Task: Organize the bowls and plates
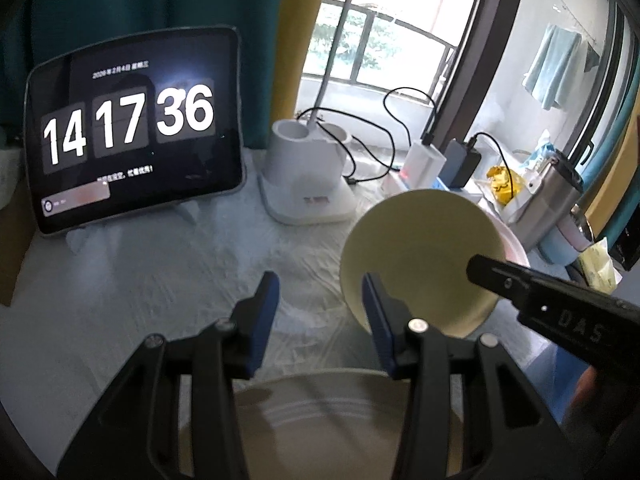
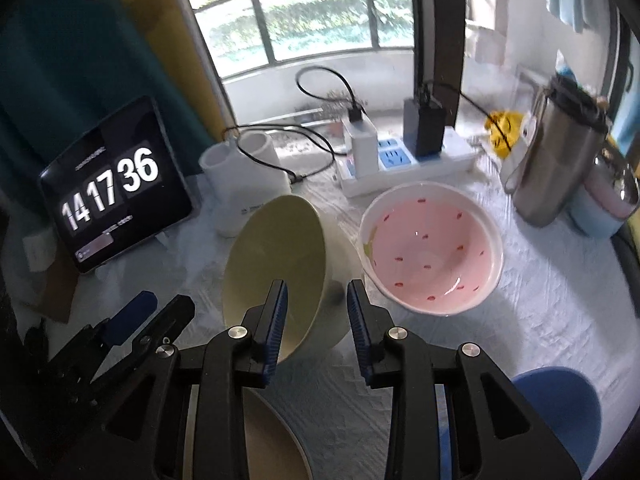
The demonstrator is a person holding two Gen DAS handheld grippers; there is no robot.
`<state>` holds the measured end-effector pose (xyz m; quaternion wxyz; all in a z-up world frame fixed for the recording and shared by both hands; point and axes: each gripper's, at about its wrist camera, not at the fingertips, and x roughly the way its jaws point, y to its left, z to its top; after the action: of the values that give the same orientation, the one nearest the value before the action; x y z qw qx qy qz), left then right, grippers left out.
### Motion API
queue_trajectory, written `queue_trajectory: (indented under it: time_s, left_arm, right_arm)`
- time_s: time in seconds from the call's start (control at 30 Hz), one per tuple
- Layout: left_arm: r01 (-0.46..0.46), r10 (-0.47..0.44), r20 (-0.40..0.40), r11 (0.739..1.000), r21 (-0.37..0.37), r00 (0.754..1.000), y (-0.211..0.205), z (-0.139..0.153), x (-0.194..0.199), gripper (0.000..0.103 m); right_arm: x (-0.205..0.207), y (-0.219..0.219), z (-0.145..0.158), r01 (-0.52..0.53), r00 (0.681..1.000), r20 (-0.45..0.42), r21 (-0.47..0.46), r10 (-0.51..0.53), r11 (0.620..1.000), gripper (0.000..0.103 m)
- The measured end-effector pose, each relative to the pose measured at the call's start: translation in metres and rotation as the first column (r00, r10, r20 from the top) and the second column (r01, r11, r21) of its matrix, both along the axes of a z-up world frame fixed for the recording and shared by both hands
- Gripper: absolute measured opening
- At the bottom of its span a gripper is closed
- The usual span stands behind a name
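A pale yellow bowl [image 2: 276, 264] stands tipped on its side on the white cloth, its mouth facing left. My right gripper [image 2: 316, 316] straddles the bowl's near rim: one finger is inside the bowl, and a small gap shows at the outer pad, so it is open. In the left wrist view that inner finger [image 1: 492, 272] lies across the yellow bowl [image 1: 412, 264]. A pink bowl [image 2: 432, 248] with red specks sits upright just to the right. My left gripper [image 1: 322, 316] is open and holds nothing, above a beige bowl [image 1: 320, 416]. A blue dish [image 2: 560, 412] lies at the near right.
A tablet clock [image 1: 132, 128] stands at the back left, with a white holder [image 1: 304, 168] beside it. Behind the bowls are a power strip [image 2: 404, 164] with chargers and cables. A steel flask [image 2: 556, 152] and cups crowd the right edge.
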<state>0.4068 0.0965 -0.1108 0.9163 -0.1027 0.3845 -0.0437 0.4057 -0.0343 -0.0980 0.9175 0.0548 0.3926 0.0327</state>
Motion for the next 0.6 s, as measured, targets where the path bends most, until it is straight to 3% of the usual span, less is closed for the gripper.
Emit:
queue_trajectory:
  time_s: [0.37, 0.6]
  left_arm:
    - [-0.001, 0.0, -0.041, 1.0, -0.025, 0.999, 0.002, -0.017, 0.014, 0.045]
    - [0.029, -0.031, -0.056, 0.999, -0.033, 0.998, -0.006, -0.017, 0.019, 0.045]
  right_arm:
    - [0.016, -0.005, -0.015, 0.062, 0.997, -0.04, 0.005, -0.062, 0.998, 0.032]
    - [0.024, -0.019, -0.016, 0.058, 0.996, -0.072, 0.071, -0.053, 0.996, 0.02]
